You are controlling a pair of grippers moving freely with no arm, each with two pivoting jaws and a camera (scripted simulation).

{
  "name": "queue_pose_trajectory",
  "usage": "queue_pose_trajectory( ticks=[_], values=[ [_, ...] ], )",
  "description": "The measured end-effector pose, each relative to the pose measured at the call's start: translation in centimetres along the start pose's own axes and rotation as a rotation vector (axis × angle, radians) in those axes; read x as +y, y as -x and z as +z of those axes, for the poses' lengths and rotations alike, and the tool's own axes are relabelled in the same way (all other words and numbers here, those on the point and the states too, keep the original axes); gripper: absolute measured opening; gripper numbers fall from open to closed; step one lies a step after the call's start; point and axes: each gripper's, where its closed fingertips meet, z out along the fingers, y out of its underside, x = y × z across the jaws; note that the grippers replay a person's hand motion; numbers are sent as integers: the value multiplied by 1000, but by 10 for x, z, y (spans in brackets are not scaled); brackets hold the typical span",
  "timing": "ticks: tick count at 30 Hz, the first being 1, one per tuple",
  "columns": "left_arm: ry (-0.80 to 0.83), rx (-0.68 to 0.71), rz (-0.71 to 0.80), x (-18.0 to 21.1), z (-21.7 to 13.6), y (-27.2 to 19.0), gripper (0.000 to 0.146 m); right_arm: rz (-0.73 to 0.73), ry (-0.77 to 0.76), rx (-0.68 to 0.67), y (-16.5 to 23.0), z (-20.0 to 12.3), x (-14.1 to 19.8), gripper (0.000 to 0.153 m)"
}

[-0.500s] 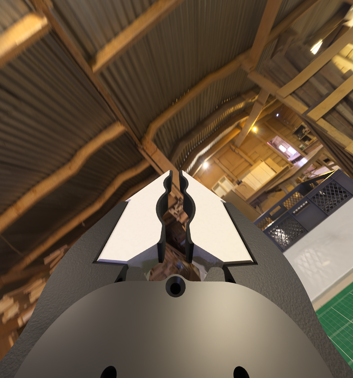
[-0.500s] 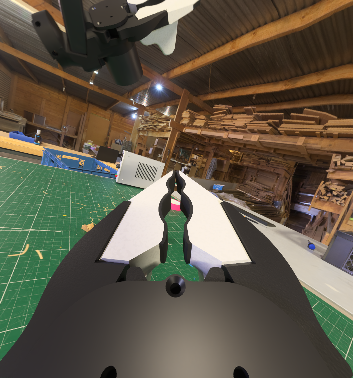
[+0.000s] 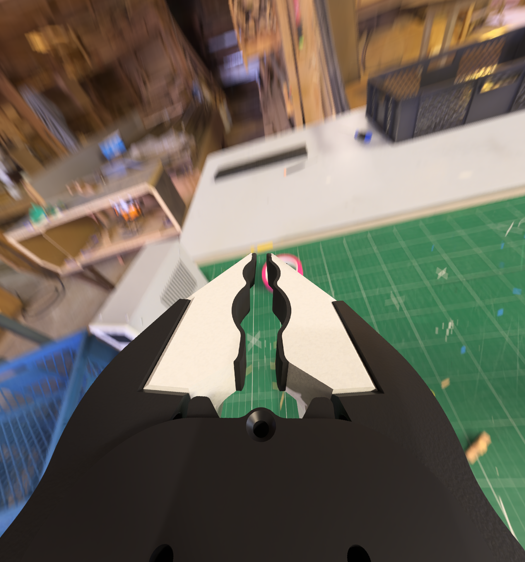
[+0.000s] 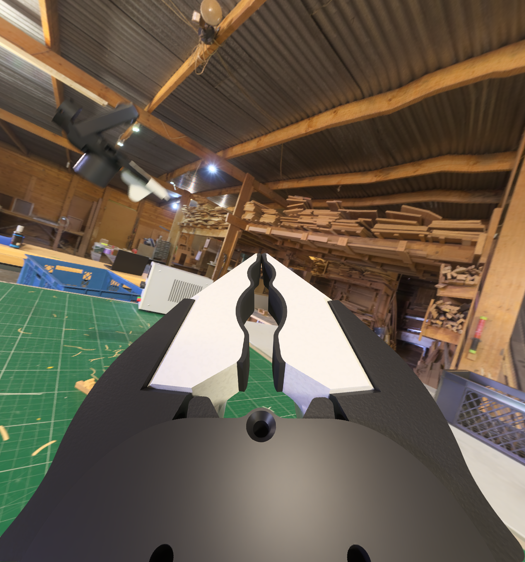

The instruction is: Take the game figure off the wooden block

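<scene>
Neither the game figure nor the wooden block can be made out in either view. A pink ring [image 3: 297,264] lies on the green cutting mat [image 3: 437,304] just past the left gripper [image 3: 261,258], whose fingers are nearly together and empty. The right gripper [image 4: 261,258] has its tips touching, nothing between them. Around lie a blue crate [image 4: 72,275], white metal box [image 4: 170,289] and dark crate [image 3: 455,91].
</scene>
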Motion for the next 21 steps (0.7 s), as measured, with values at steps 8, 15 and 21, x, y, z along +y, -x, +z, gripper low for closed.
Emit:
queue_pose_trajectory(
  ticks=[8,15,21],
  values=[
    [424,-31,-307,204,0,81,7,-57,-11,70,-42,-16,-31,0],
    [517,-45,-635,284,-12,99,14,-35,2,86,-49,-25,-28,0],
    [539,93,-751,291,-22,67,31,-36,37,67,-42,-23,-17,0]
  ],
)
